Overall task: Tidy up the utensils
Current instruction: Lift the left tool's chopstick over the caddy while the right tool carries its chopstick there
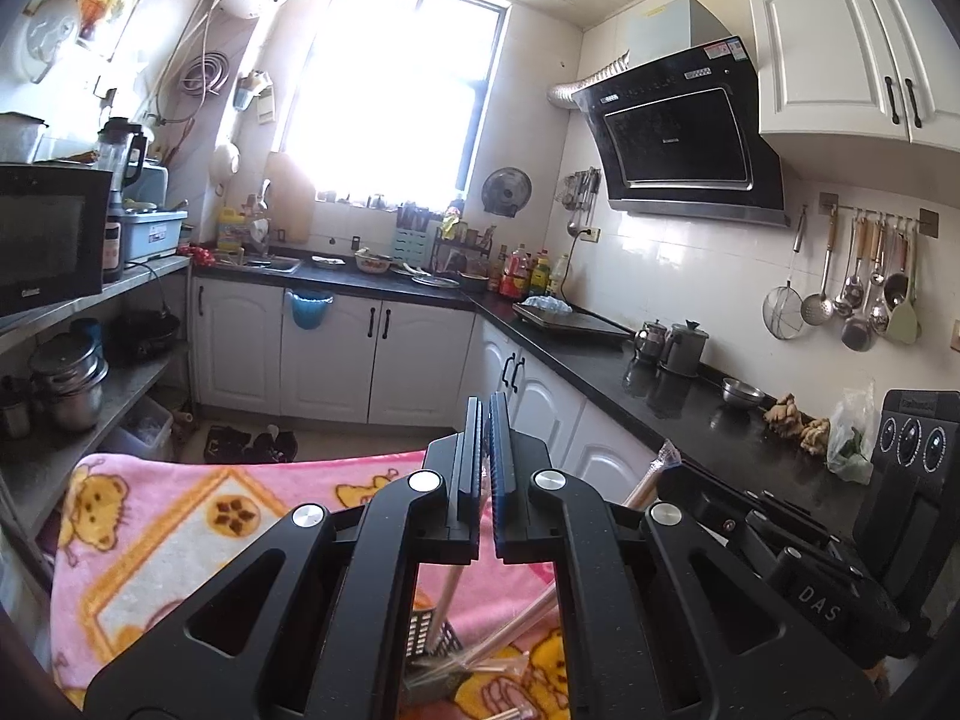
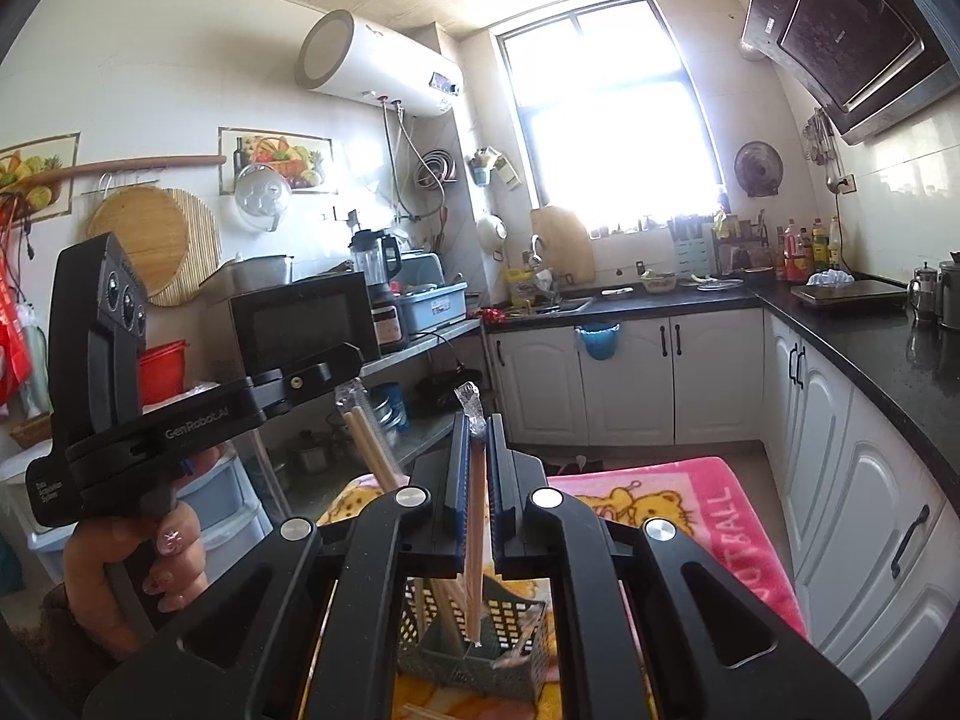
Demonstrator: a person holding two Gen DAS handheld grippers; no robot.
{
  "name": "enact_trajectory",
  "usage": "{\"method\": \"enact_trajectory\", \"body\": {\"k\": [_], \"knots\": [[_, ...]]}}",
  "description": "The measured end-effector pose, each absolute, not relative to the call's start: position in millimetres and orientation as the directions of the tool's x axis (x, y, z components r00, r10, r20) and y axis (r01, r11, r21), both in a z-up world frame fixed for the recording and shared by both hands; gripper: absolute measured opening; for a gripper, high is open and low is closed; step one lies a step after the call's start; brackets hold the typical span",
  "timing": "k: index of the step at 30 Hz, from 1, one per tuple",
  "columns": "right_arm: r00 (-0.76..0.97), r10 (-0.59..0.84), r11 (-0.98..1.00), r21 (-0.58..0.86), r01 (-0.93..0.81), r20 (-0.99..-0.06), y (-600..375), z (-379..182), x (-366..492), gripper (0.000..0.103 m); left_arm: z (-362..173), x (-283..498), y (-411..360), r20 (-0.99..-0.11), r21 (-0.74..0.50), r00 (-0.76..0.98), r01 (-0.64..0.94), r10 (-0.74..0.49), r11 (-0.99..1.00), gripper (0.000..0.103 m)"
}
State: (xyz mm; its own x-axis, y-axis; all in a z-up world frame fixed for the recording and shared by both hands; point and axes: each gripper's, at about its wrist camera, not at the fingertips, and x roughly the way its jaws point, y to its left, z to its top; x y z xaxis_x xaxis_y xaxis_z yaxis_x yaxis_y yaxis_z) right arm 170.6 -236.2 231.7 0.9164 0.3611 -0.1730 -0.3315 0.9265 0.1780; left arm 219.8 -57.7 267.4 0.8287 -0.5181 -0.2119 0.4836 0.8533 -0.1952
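My right gripper [image 2: 478,432] is shut on a plastic-wrapped pair of wooden chopsticks [image 2: 476,516], held upright with its lower end inside a dark slotted utensil basket [image 2: 516,642] that stands on a pink cartoon blanket [image 2: 690,510]. Another wrapped pair [image 2: 366,444] leans in the basket to the left. My left gripper [image 1: 486,420] is shut and empty, raised above the blanket [image 1: 180,516]; below it the basket [image 1: 438,642] and wrapped chopsticks [image 1: 516,630] show between the arms. The left gripper's body [image 2: 180,420] appears at the left of the right wrist view, held by a hand.
Loose chopsticks [image 2: 432,711] lie on the blanket in front of the basket. The right gripper's body [image 1: 840,558] is close at the right. A black countertop [image 1: 690,402] with pots runs along the right; white cabinets [image 2: 840,480] stand below it. A shelf with a microwave [image 2: 300,324] is at the left.
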Motion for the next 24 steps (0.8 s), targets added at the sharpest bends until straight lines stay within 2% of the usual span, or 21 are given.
{"method": "enact_trajectory", "body": {"k": [10, 24], "knots": [[0.906, 0.357, 0.930, 0.179, -0.321, -0.229, -231, 222, 204, 0.006, 261, 244, -50, -0.225, -0.207, 0.844, 0.447, -0.487, 0.871, 0.001], [0.872, 0.347, 0.936, 0.186, -0.299, -0.345, -218, 180, 244, 0.006, 221, 265, -41, -0.301, -0.207, 0.838, 0.408, -0.455, 0.889, 0.001]]}}
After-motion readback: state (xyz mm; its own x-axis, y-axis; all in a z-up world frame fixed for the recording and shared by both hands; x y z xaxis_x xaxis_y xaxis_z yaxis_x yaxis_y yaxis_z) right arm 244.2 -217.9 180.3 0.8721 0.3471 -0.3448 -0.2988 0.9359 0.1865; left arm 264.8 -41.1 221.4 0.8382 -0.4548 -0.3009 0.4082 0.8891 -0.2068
